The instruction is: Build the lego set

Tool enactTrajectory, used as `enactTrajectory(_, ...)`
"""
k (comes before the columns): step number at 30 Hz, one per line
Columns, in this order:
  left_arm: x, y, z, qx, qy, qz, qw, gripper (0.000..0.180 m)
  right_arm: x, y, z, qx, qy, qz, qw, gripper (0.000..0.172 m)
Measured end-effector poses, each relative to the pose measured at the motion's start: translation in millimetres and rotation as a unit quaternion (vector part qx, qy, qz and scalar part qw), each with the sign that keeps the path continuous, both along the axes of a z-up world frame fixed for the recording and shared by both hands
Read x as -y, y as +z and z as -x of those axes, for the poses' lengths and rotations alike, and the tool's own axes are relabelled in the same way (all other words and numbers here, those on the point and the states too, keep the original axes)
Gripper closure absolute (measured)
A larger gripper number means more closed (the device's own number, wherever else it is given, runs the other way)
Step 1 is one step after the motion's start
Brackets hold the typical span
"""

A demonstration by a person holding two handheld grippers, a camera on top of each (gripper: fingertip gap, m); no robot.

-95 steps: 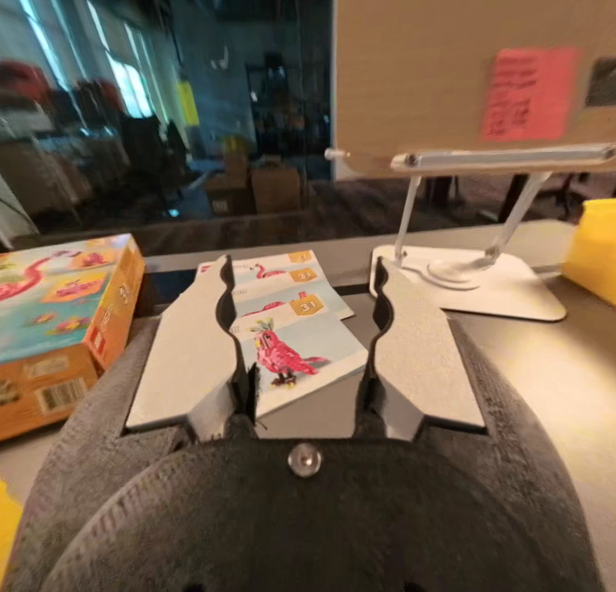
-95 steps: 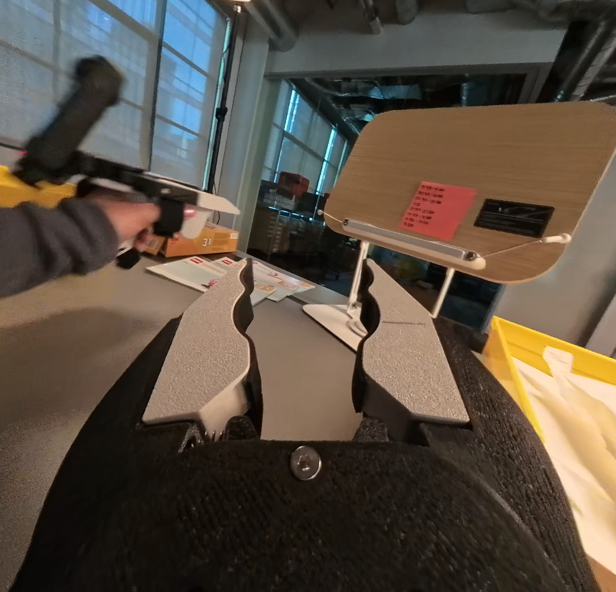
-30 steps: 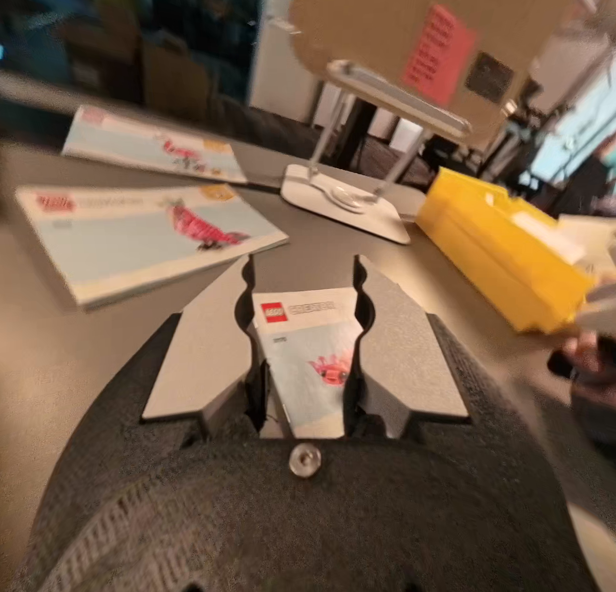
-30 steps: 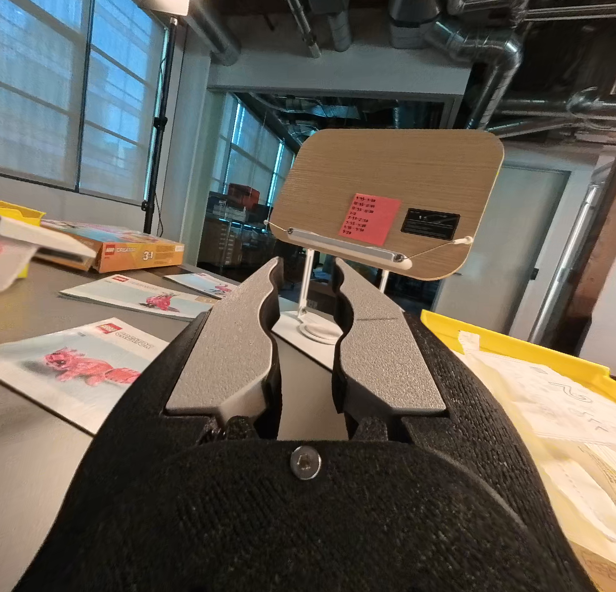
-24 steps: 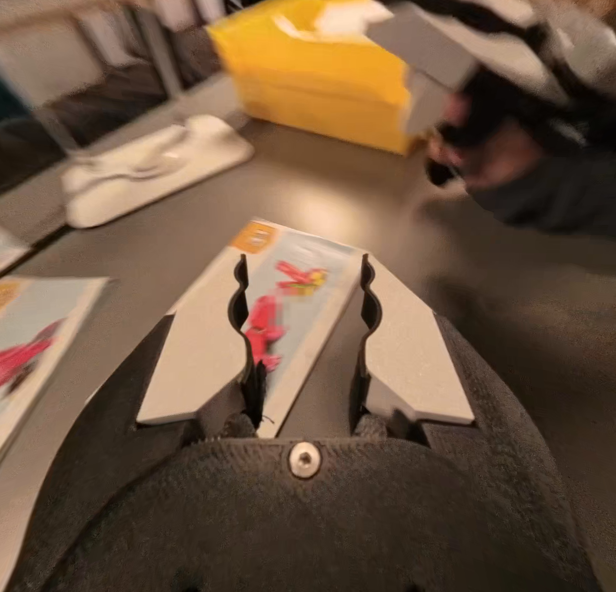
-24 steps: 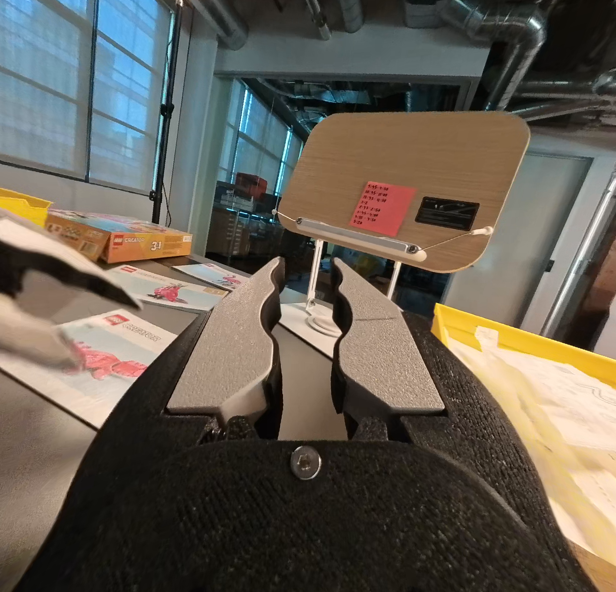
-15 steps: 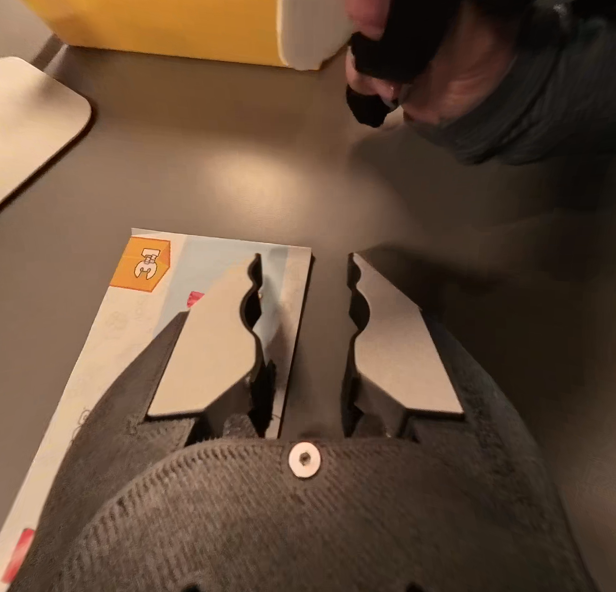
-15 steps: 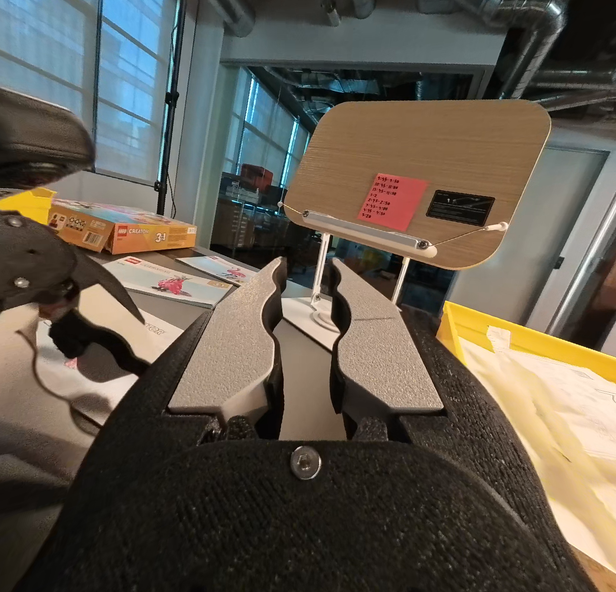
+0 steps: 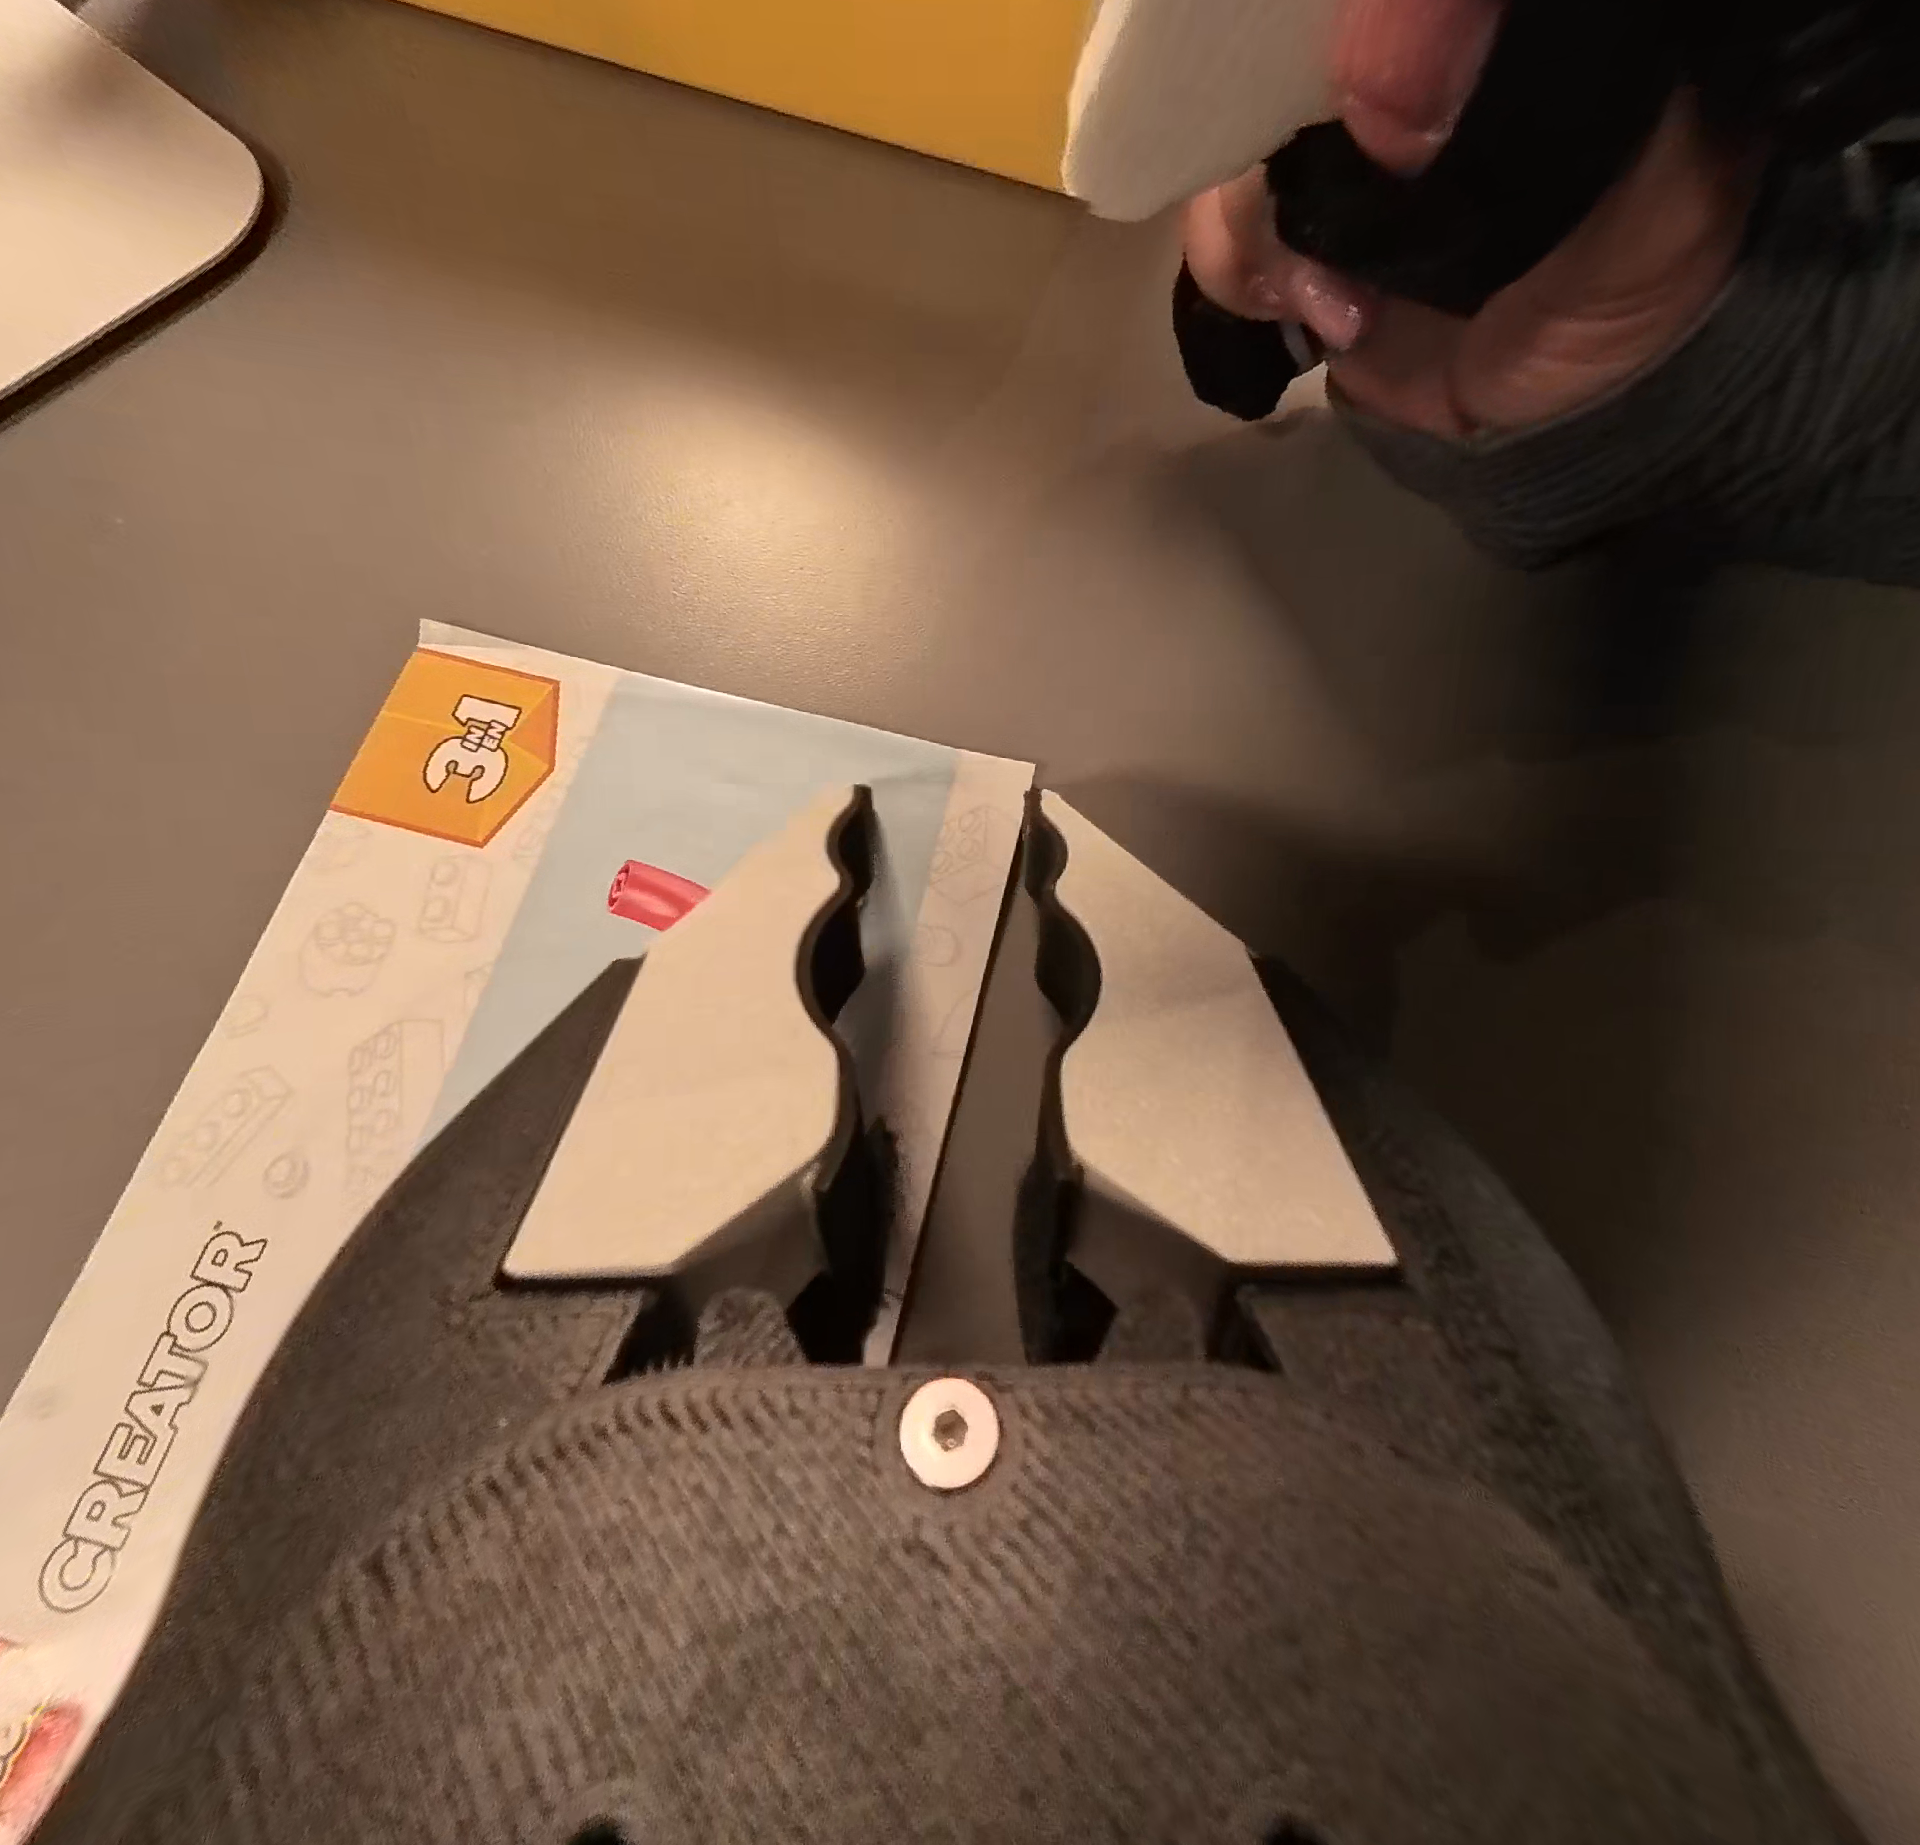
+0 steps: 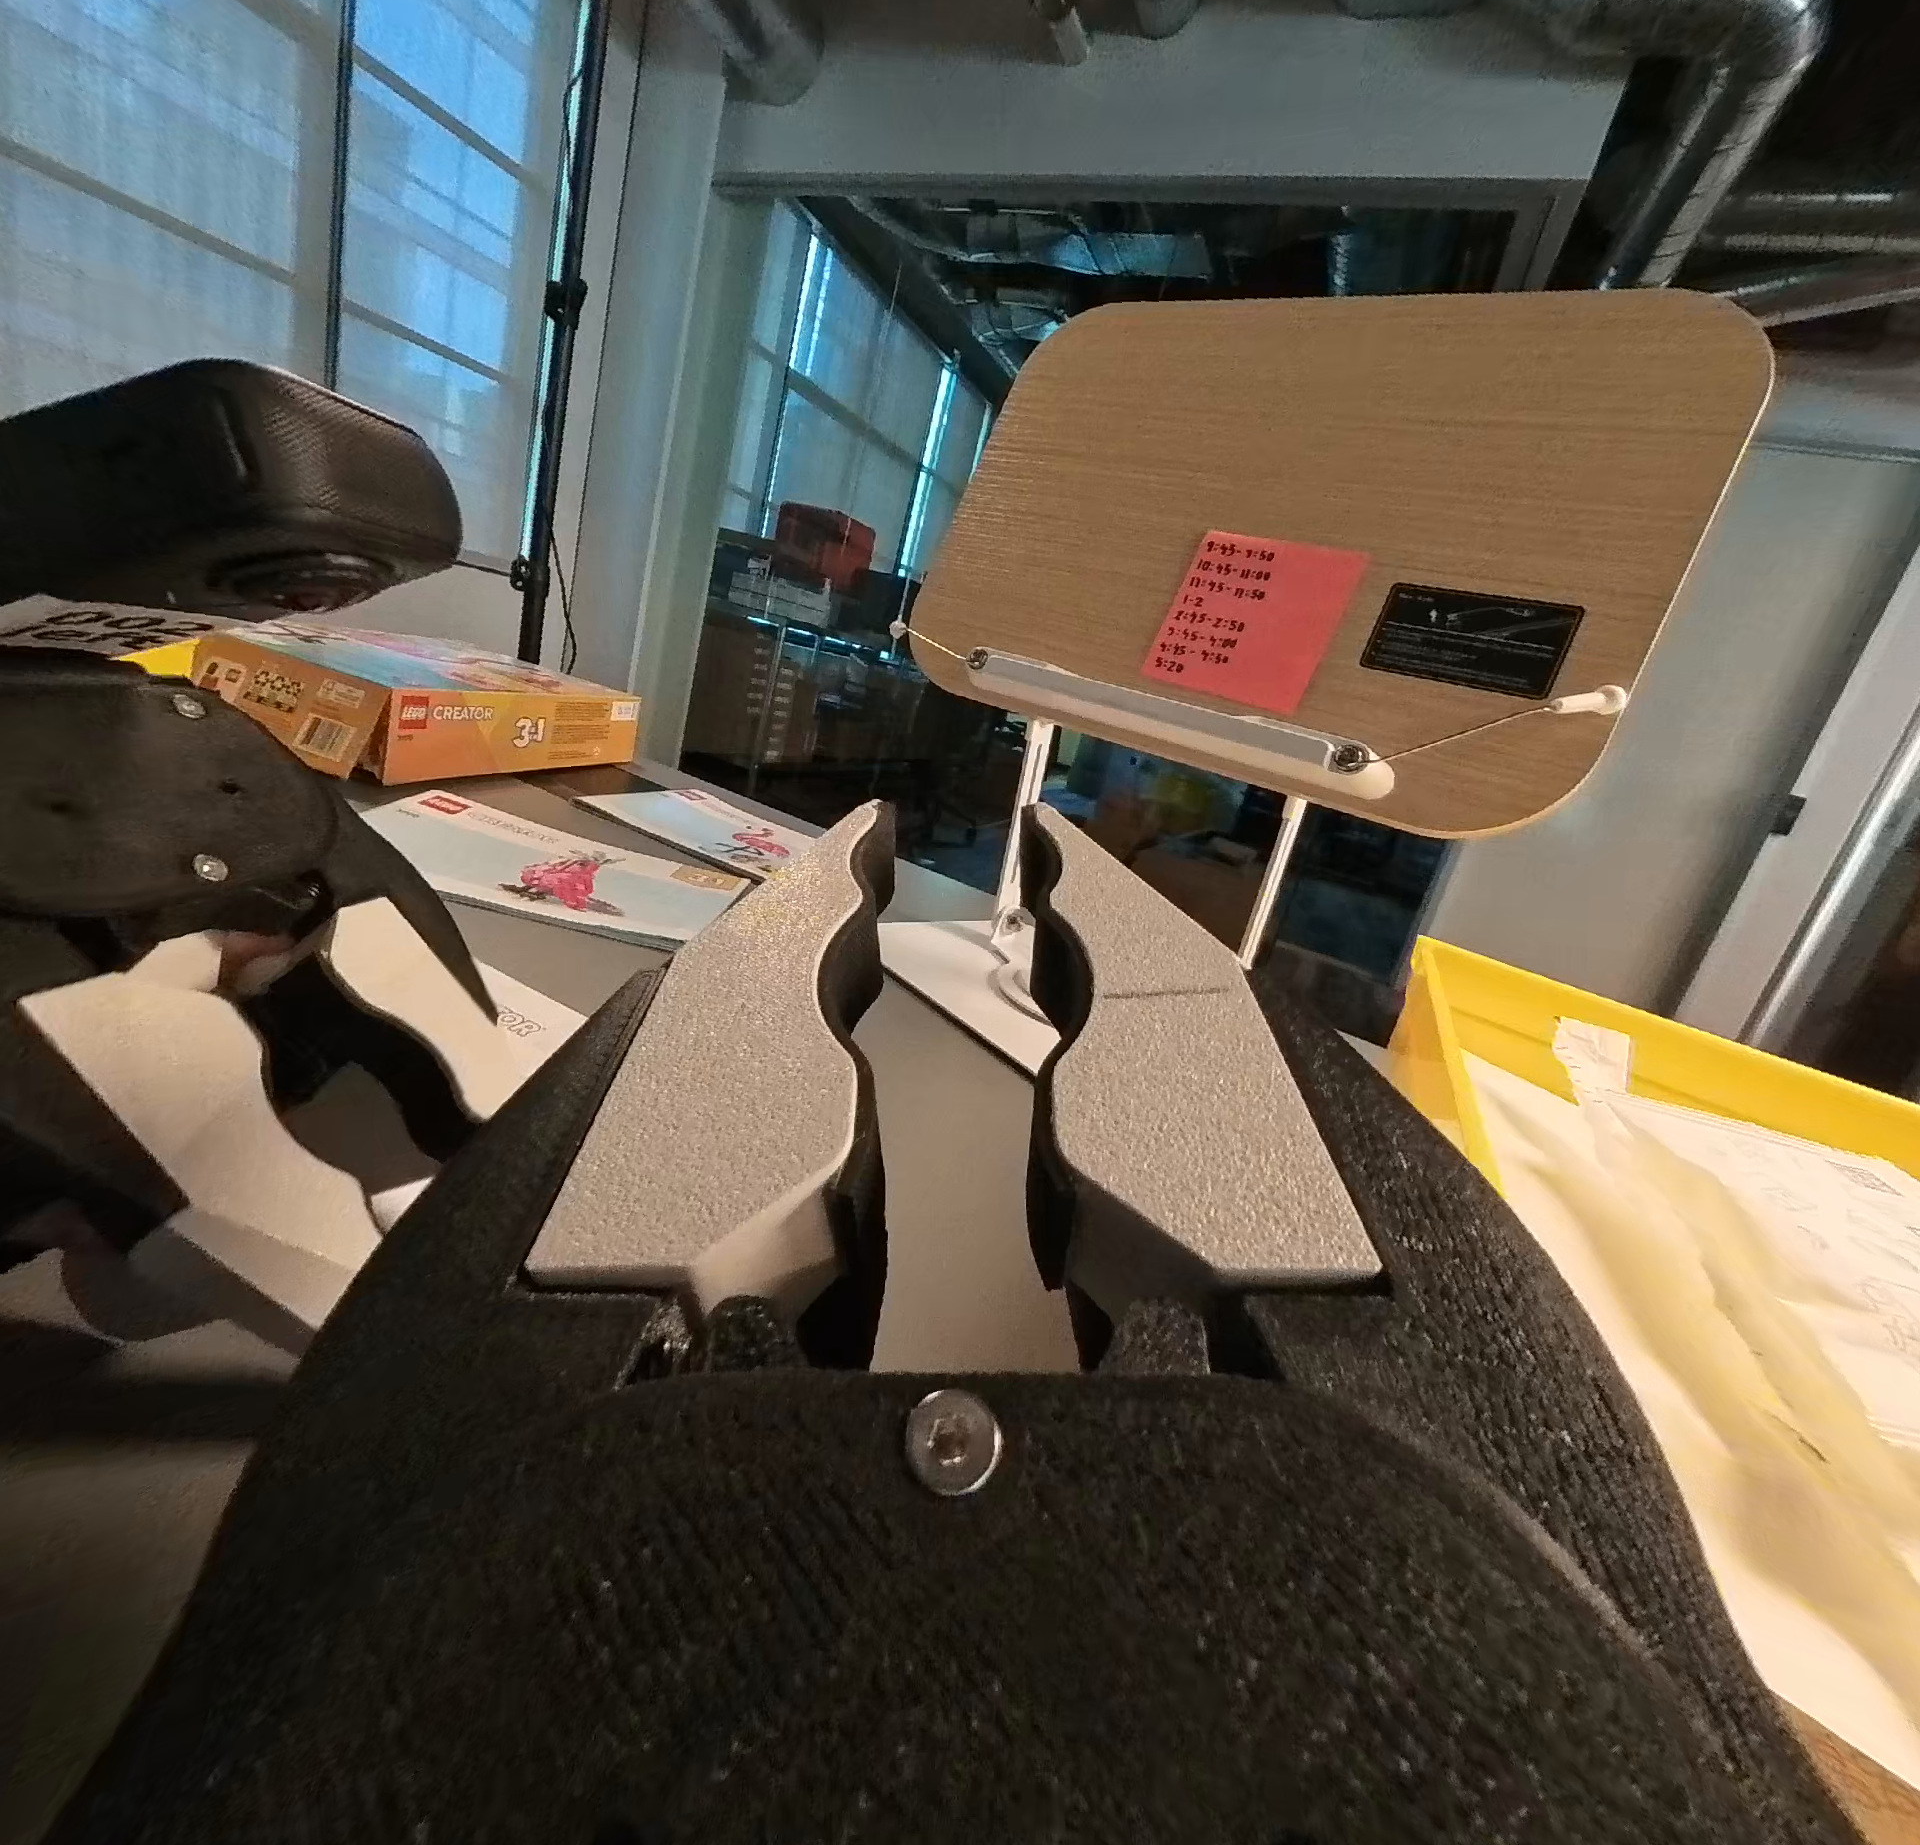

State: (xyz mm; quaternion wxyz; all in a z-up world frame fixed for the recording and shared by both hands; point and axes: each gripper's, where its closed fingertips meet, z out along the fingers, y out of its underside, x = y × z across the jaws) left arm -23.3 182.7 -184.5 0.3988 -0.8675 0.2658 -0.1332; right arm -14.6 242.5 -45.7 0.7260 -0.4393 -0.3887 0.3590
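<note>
The left gripper (image 9: 945, 808) is pointing down at the grey counter (image 9: 644, 424) in the middle of its own view, its two grey fingers (image 9: 727, 1026) standing narrowly apart and straddling the right edge of an instruction booklet (image 9: 416, 922) that is lying flat in the lower left of the frame; the left finger is hanging over the pale blue cover while the right finger is sitting just off the edge, over bare counter, and nothing is being pinched. In the upper right of that view a hand (image 9: 1538, 268) in a dark sleeve is gripping the other tool, with a yellow bin (image 9: 727, 39) running along the top edge. The right gripper (image 10: 956, 819) is hovering in the centre of its own view, fingers slightly spread with only air between them, aimed toward a wooden book stand (image 10: 1351, 507) carrying a pink sticky note (image 10: 1252, 616) in the upper right. Two more booklets (image 10: 561, 870) and an orange toy box (image 10: 436, 720) are lying at mid left, and a yellow bin of papers (image 10: 1662, 1224) is filling the right edge.
</note>
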Motion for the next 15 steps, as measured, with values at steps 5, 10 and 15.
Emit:
enactTrajectory(5,0.4,1.3,-0.3,0.020,0.000,0.008,1.000,0.168,0.6,-1.1,1.2,0.004,0.002,0.000,1.000,0.150)
enactTrajectory(10,2.5,3.3,-1.9,0.059,-0.001,0.028,0.998,0.178,0.8,-1.8,1.9,0.006,0.004,0.001,1.000,0.150)
enactTrajectory(15,2.1,4.9,0.3,0.095,0.014,0.046,0.994,0.180,1.4,-2.6,2.8,0.009,0.006,0.001,1.000,0.151)
